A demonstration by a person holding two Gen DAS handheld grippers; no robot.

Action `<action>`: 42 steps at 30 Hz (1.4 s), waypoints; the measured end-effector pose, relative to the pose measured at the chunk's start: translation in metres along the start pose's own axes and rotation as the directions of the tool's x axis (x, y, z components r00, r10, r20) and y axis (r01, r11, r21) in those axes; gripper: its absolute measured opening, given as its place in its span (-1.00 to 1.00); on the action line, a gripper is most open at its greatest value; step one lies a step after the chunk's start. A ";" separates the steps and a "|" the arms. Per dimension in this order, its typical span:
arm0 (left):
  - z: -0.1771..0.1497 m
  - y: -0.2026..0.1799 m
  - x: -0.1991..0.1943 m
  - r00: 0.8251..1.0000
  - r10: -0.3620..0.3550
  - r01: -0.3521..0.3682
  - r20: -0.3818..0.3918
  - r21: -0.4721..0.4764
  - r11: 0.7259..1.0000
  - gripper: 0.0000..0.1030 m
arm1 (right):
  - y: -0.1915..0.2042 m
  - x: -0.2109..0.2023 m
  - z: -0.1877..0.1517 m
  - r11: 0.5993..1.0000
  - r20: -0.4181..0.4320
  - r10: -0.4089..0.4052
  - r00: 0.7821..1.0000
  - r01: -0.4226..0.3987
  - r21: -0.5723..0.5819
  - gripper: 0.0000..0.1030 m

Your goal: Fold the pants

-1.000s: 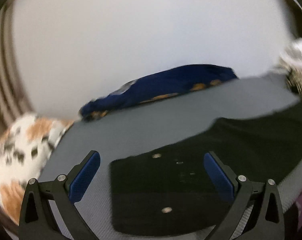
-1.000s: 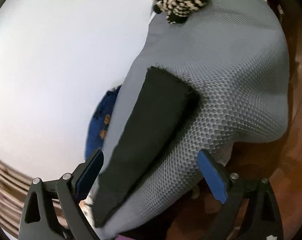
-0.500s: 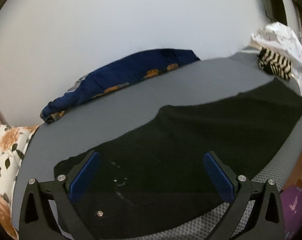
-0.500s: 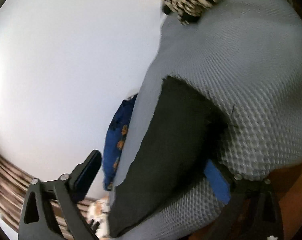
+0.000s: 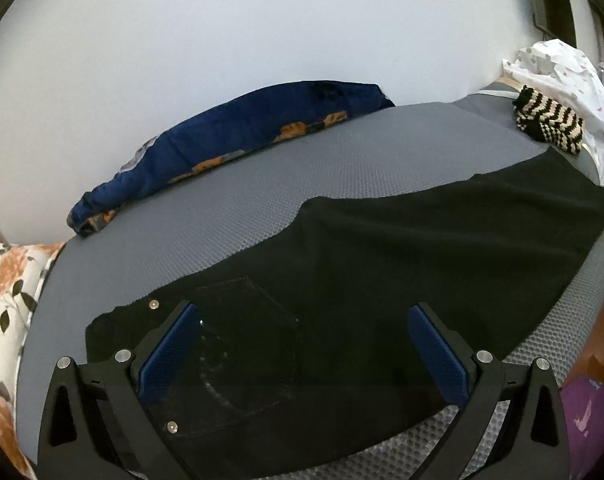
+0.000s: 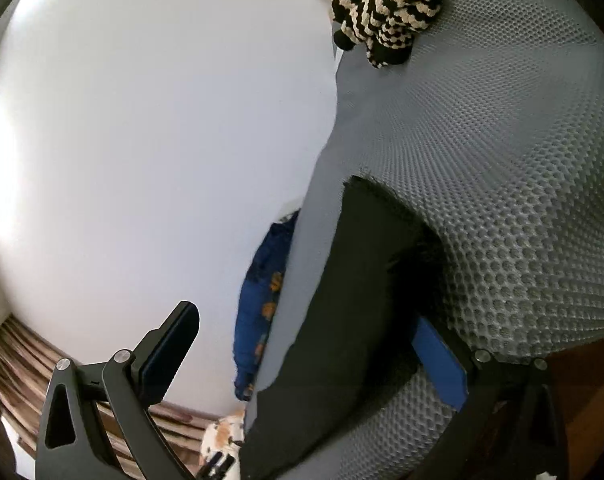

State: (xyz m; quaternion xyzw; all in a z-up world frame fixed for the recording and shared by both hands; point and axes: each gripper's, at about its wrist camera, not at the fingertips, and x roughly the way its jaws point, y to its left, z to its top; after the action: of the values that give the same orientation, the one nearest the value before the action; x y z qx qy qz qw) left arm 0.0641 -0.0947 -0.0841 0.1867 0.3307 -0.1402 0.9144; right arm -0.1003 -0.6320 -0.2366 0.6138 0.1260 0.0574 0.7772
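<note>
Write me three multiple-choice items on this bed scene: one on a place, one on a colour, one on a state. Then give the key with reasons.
1. Where does the black-and-cream striped knitted piece lie?
A. on the black pants
B. at the far right corner of the grey mesh mattress, against the white patterned pillow
C. on the floor

2. What colour is the bundled blanket along the wall?
A. dark blue with orange marks
B. red
C. plain green

3. How does the left gripper stand?
A. shut on the waistband
B. shut on nothing
C. open above the black pants

Key: 1 B, it rests on the mattress beside the pillow; 2 A, blue cloth with orange patches; 3 C, the blue pads stand wide apart with the pants spread flat.
</note>
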 end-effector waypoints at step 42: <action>0.000 -0.007 0.005 0.999 -0.028 0.029 -0.015 0.039 0.999 0.99 | 0.024 0.063 0.011 0.839 -0.077 -0.409 0.909 0.342 -0.424 -0.76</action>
State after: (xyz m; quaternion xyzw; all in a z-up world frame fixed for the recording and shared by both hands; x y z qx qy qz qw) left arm 0.0651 -0.1021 -0.0892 0.2010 0.3370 -0.1583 0.9061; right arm -0.0347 -0.6215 -0.2189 0.3976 0.2933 -0.0217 0.8691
